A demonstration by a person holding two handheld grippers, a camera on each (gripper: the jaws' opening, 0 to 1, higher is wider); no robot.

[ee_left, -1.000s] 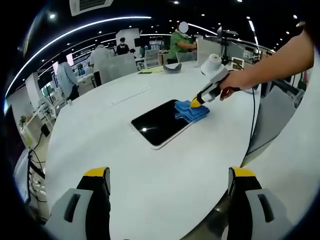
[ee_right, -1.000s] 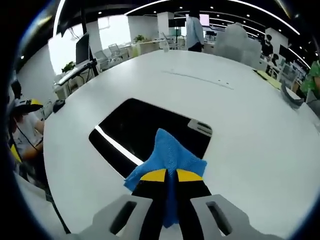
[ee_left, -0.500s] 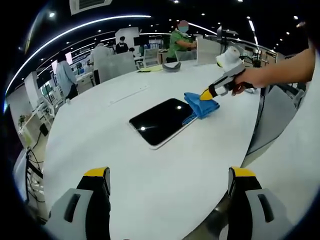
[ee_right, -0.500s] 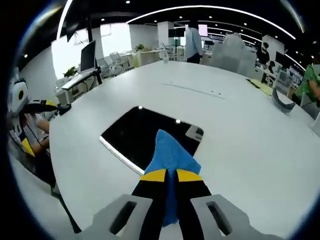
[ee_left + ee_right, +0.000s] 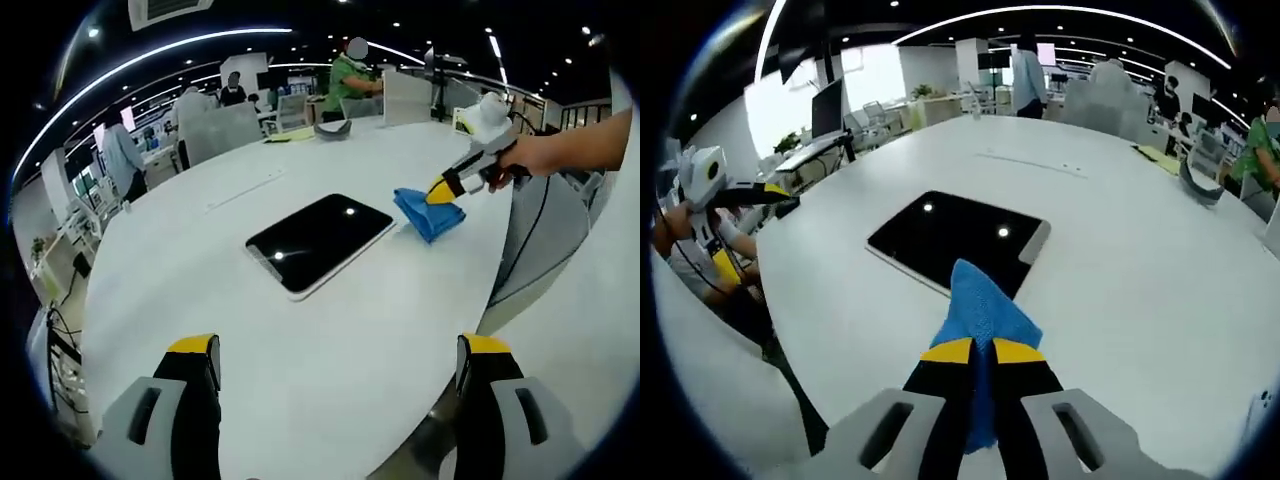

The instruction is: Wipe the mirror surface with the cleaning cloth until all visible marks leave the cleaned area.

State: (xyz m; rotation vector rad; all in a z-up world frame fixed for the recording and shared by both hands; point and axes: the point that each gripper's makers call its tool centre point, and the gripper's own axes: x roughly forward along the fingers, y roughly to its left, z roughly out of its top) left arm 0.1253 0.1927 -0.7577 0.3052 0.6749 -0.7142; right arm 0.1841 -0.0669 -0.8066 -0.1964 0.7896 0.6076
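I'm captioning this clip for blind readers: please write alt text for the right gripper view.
The right gripper, shut on a blue cleaning cloth, is beside the near edge of a dark mirror lying flat on a white table.

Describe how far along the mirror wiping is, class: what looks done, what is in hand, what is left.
Done: the dark rectangular mirror shows no marks I can see, just ceiling-light reflections. In hand: the right gripper is shut on the blue cleaning cloth, which lies beside the mirror on the white round table. Left: perhaps nothing; the left gripper hangs open.
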